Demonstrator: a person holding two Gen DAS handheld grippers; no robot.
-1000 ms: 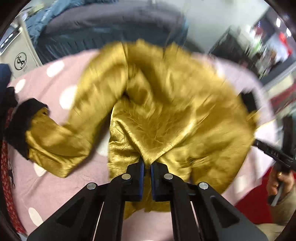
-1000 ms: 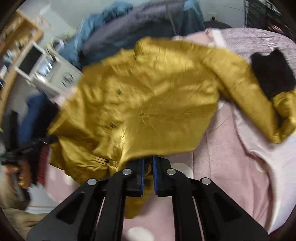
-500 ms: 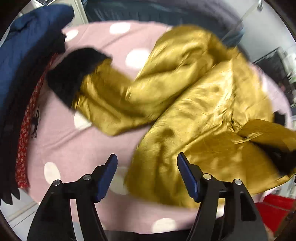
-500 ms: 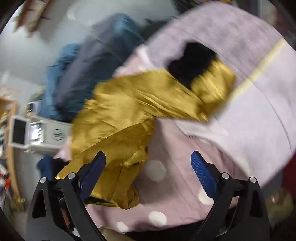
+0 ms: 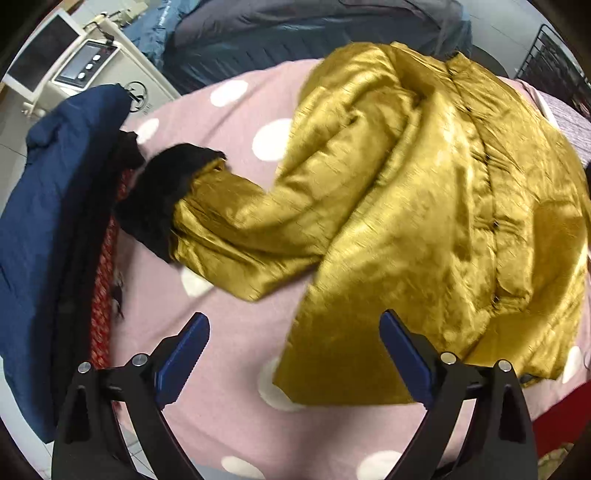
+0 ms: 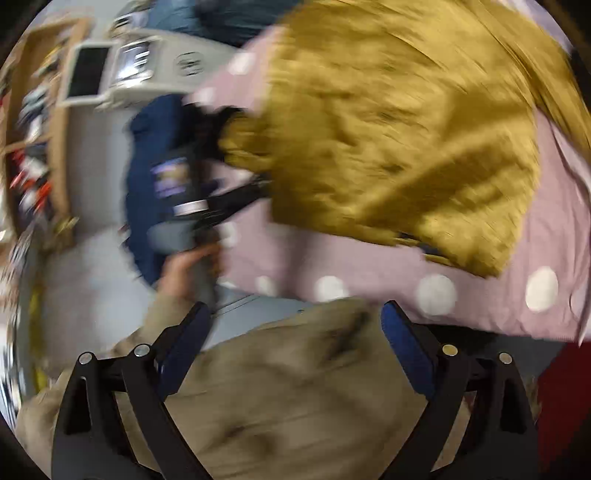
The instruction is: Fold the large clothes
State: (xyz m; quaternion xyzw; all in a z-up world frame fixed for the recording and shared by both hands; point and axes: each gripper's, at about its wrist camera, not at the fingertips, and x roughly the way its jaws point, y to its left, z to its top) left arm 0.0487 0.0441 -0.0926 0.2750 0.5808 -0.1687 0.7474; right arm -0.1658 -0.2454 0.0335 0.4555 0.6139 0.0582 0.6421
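A shiny mustard-yellow jacket [image 5: 424,206] lies crumpled on a pink bedspread with white dots [image 5: 229,110]. One sleeve [image 5: 236,229] stretches left and ends in a black fuzzy cuff [image 5: 162,199]. My left gripper [image 5: 293,319] points down over the jacket's near hem; its jaws are opening and the pads press on nothing. My right gripper [image 6: 295,309] stands open and holds nothing, back from the bed's edge over tan clothing [image 6: 295,387] on the person. The blurred right wrist view also shows the jacket [image 6: 388,129] and a hand [image 6: 181,266] holding the left gripper.
A navy garment [image 5: 48,221] and red patterned cloth [image 5: 103,266] hang off the bed's left edge. Grey and blue bedding [image 5: 314,33] is piled at the back. A white machine with a screen [image 5: 92,62] stands back left, beside wooden shelves [image 6: 37,110].
Both grippers were shut on the jacket's hem and have opened and let it go. The jacket now rests on the bedspread. The right gripper pulled back and up, swinging left.
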